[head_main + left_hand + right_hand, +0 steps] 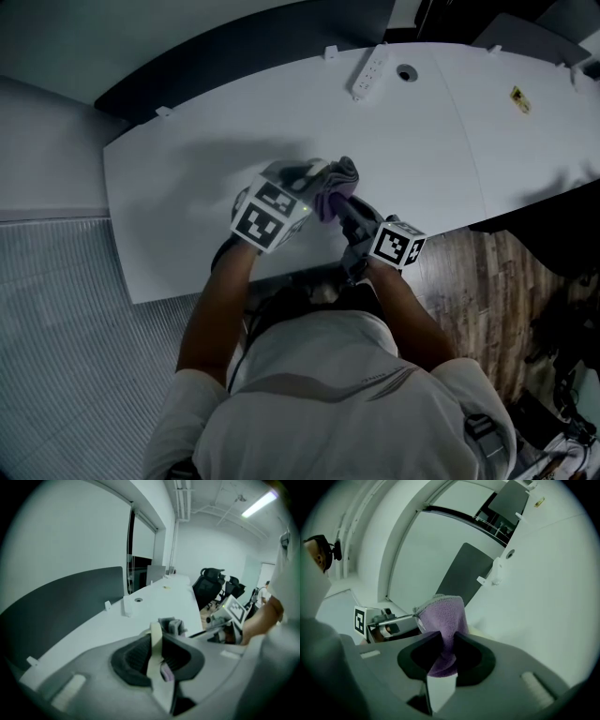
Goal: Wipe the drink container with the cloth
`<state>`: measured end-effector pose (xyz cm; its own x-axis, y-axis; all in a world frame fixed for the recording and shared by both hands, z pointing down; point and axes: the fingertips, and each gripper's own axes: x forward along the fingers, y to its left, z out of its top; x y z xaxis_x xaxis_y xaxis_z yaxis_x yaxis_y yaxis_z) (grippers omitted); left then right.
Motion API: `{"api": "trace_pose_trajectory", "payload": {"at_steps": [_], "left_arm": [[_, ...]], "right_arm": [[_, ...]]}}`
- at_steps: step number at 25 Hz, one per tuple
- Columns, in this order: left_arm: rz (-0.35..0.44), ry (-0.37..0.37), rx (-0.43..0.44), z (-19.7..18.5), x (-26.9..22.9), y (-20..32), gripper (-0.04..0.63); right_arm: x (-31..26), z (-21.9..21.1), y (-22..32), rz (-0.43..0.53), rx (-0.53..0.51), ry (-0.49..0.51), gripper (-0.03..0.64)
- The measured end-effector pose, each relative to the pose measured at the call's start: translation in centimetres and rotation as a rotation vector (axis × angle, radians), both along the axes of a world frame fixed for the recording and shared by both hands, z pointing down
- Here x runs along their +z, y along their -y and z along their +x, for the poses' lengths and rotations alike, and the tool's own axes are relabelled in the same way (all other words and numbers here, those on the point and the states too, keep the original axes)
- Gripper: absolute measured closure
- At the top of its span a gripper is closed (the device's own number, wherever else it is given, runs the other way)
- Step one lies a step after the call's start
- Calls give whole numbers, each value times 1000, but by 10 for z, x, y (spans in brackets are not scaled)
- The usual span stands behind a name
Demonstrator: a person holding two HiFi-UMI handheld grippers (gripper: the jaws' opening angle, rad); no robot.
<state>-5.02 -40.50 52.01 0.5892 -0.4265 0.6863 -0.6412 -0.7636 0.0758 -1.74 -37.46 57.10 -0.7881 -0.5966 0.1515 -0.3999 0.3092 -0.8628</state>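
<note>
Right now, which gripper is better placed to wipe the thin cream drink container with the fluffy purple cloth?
Right: the right gripper is shut on the cloth, while the left gripper clamps the container, steadying it.

Open-plan office.
A long white desk is running ahead of the left gripper, carrying a white power strip; a dark grey divider panel is standing to its left, black swivel chairs waiting to its right.

Left gripper and right gripper meet over the worktop, near its front edge. Drink container in left jaws; cloth in right jaws, against it. Power strip at far edge, cable hole just right.
</note>
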Motion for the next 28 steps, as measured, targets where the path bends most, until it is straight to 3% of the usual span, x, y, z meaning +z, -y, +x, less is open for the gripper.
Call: {"api": "trace_pose_trajectory", "payload": {"at_steps": [4, 8, 10, 13, 19, 23, 28], "left_arm": [[-3, 8, -8, -1, 3, -1, 536], [4, -14, 1, -2, 1, 1, 535], [1, -20, 0, -4, 1, 2, 535], [7, -18, -1, -1, 0, 0, 535], [15, -22, -20, -2, -1, 1, 535], [13, -25, -20, -4, 0, 0, 535], [6, -26, -22, -1, -1, 19, 534]], "right_arm": [[36, -4, 0, -42, -34, -67, 528], [69, -6, 8, -244, -9, 30, 525], [82, -4, 13, -295, -12, 6, 524], [101, 1, 15, -301, -34, -101, 525], [99, 5, 16, -255, -64, -165, 526], [56, 21, 22, -290, 10, -18, 527], [-16, 42, 69, -190, 66, 84, 528]]}}
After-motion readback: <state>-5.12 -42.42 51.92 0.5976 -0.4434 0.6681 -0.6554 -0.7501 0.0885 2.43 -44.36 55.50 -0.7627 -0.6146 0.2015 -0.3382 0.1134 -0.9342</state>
